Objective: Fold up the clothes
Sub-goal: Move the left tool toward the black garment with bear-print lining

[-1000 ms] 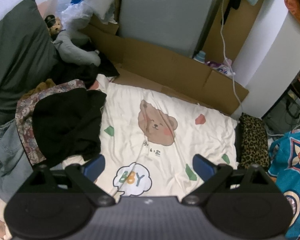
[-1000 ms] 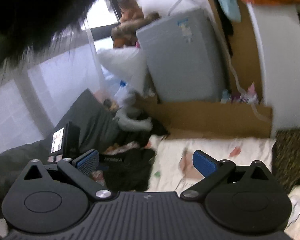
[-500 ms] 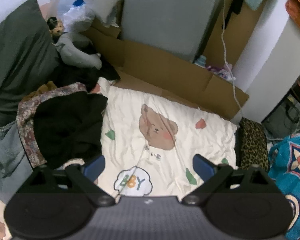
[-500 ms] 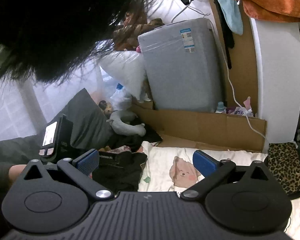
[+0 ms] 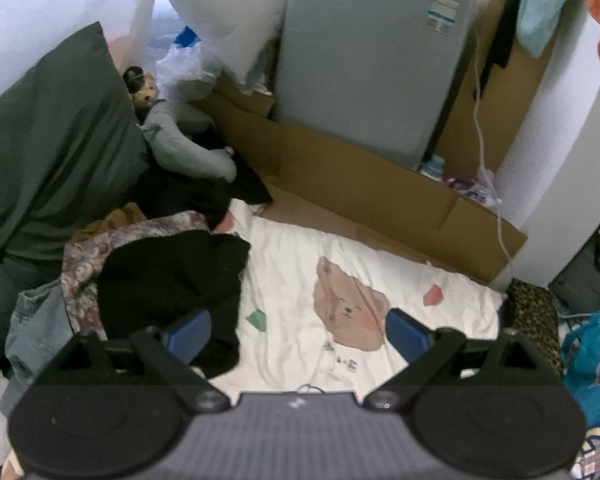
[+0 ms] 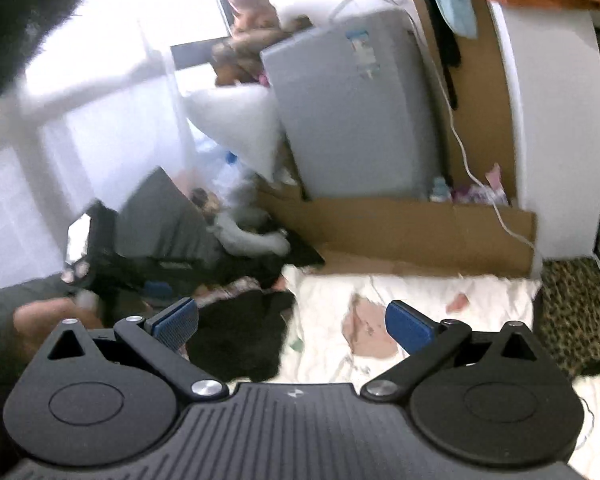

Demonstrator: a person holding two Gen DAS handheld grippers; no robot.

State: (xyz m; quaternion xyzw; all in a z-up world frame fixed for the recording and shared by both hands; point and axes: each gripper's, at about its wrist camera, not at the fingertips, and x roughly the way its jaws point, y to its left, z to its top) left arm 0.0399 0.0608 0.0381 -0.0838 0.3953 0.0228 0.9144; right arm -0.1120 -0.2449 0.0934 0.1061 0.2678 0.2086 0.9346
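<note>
Currently, nothing is being gripped: the fingers of the left gripper point(image 5: 296, 330) and the right gripper point(image 6: 292, 320) are being held wide apart above the bear-print sheet point(image 5: 340, 280). The black garment point(image 5: 168, 276) is lying heaped ahead and left of both, and it is judged nearer the left gripper's left finger point(image 5: 190, 330).

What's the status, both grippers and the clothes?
Left gripper open, empty. Right gripper open, empty. Black garment unfolded, heaped on clothes pile beside the bear-print sheet. Nothing blocking.
</note>
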